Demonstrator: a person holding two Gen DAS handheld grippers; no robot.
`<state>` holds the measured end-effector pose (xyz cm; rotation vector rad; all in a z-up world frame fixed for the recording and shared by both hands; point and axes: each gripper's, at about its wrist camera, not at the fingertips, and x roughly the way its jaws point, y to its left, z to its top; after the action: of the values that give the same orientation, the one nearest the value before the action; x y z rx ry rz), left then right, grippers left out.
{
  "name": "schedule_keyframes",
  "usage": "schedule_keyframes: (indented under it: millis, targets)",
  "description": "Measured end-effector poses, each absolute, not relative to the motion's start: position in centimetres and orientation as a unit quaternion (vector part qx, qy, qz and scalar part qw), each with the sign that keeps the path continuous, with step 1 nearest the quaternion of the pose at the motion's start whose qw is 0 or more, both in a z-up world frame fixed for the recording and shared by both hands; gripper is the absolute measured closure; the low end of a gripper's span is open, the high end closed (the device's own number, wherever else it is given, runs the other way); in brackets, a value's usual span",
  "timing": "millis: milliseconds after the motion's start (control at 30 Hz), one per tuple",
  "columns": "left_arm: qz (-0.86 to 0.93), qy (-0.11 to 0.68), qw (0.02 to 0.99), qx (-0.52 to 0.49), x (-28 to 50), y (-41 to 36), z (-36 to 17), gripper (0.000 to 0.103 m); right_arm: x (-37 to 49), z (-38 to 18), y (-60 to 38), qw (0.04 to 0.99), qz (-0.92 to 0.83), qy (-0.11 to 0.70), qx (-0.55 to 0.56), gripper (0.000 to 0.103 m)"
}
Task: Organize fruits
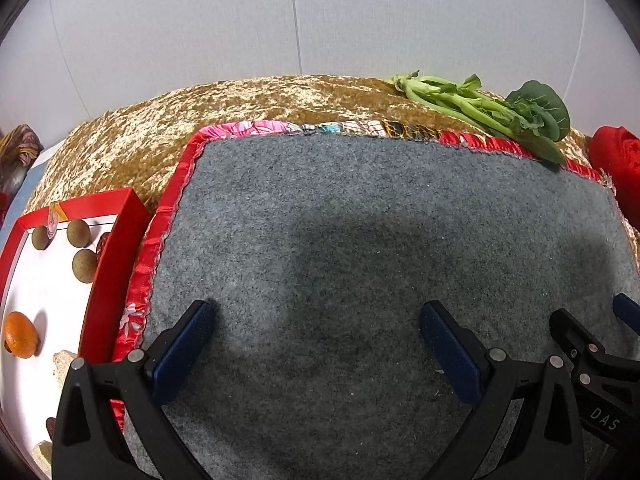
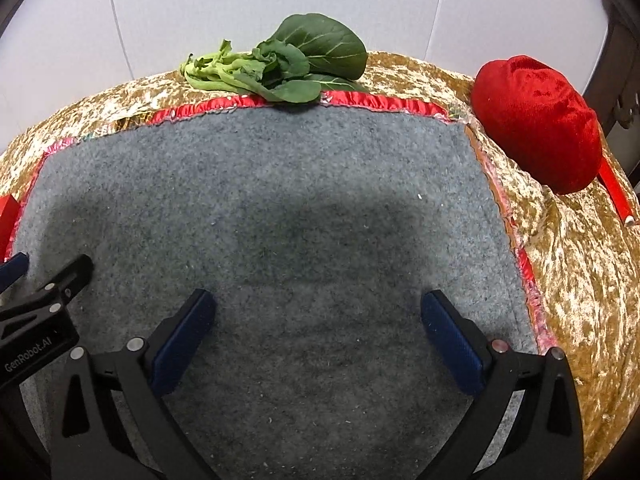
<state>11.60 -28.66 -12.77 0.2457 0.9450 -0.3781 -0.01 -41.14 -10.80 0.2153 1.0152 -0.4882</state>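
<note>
Grey felt mat (image 1: pixel 360 240) with a red satin trim sits in the middle of the bench (image 1: pixel 248 100), which is draped in crinkly gold velvet. Both grippers hover over the mat side by side: the left hand-held gripper (image 1: pixel 318 322) is spread wide with nothing between its blue pads (image 1: pixel 182 344), and the right hand-held gripper (image 2: pixel 318 320) is just as wide and empty too. Fruit-wise, everything's off to the left in a red-walled box (image 1: pixel 108 280) with a white floor, just beside the mat: an orange (image 1: pixel 20 334) near the front and three brownish round fruits (image 1: pixel 84 266) toward the back, well apart from the orange. A bunch of leafy greens (image 2: pixel 288 64) lies on the far edge, its leaves overlapping the mat's trim. Over on the right there's a lumpy red velvet thing (image 2: pixel 536 124) resting on the gold cloth, clear of the mat.
</note>
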Motion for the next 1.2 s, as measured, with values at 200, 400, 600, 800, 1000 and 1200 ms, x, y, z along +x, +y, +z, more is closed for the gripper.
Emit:
schedule_keyframes:
  millis: [200, 400, 600, 800, 1000, 1200]
  targets:
    - [-0.183, 0.451, 0.866, 0.118, 11.64, -28.47, -12.86, 0.0, -0.38, -10.88, -40.66, 0.837, -0.241, 0.479, 0.108, 0.0]
    - [-0.184, 0.451, 0.866, 0.118, 11.68, -28.39, -12.94, 0.0, -0.46, -10.86, -40.55, 0.836, -0.245, 0.478, 0.111, 0.0]
    - [-0.184, 0.45, 0.866, 0.118, 11.67, -28.33, -13.0, 0.0, -0.41, -10.86, -40.52, 0.836, -0.245, 0.478, 0.111, 0.0]
    - [-0.185, 0.45, 0.866, 0.119, 11.66, -28.33, -13.02, 0.0, -0.38, -10.85, -40.46, 0.836, -0.246, 0.478, 0.111, 0.0]
    - [-0.185, 0.449, 0.866, 0.119, 11.65, -28.34, -13.04, 0.0, -0.4, -10.81, -40.55, 0.835, -0.246, 0.479, 0.112, 0.0]
    - [-0.185, 0.449, 0.866, 0.119, 11.64, -28.34, -13.05, 0.0, -0.36, -10.76, -40.55, 0.835, -0.247, 0.479, 0.112, 0.0]
